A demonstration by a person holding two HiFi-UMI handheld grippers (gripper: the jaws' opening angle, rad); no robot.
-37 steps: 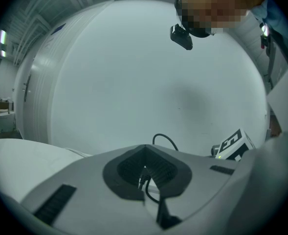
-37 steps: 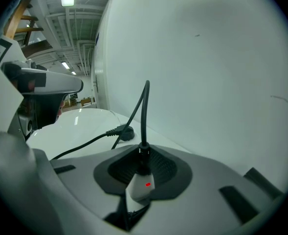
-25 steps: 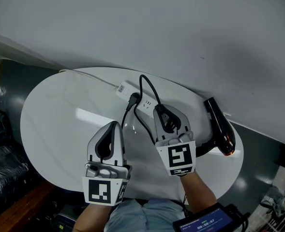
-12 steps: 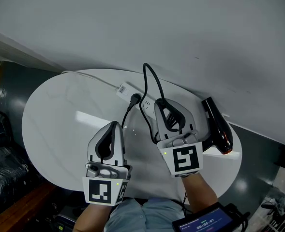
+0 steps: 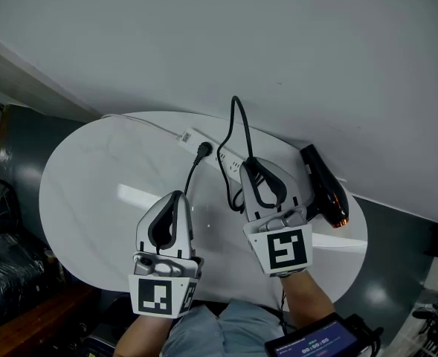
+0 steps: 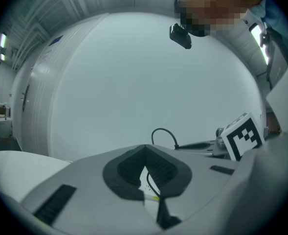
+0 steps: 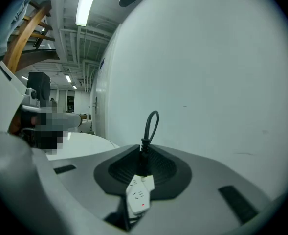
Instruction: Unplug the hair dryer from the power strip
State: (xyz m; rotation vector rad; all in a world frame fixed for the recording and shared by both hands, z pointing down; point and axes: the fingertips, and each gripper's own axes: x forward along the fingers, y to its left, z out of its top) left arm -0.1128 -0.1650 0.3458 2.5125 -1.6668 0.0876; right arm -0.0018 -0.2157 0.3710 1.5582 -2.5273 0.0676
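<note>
A white power strip (image 5: 201, 143) lies at the back of the round white table (image 5: 92, 192). My right gripper (image 5: 250, 163) is shut on a black plug (image 7: 143, 161), held above the strip's right end, with the cord (image 5: 236, 117) looping up behind it. In the right gripper view the strip (image 7: 137, 195) shows below the jaws. The black hair dryer (image 5: 324, 188) lies to the right of this gripper. A second black plug (image 5: 202, 151) sits in the strip. My left gripper (image 5: 175, 194) hovers nearer me, shut on nothing, and the strip (image 6: 146, 182) shows under it.
The strip's thin white cable (image 5: 140, 121) runs left along the table's back edge. A pale wall rises just behind the table. Dark floor surrounds it, with clutter at the lower left. A device with a lit screen (image 5: 317, 341) hangs near my body.
My right gripper has risen with the black plug, drawing the cord loop higher over the strip. The left gripper has lifted slightly. The strip stays on the table.
</note>
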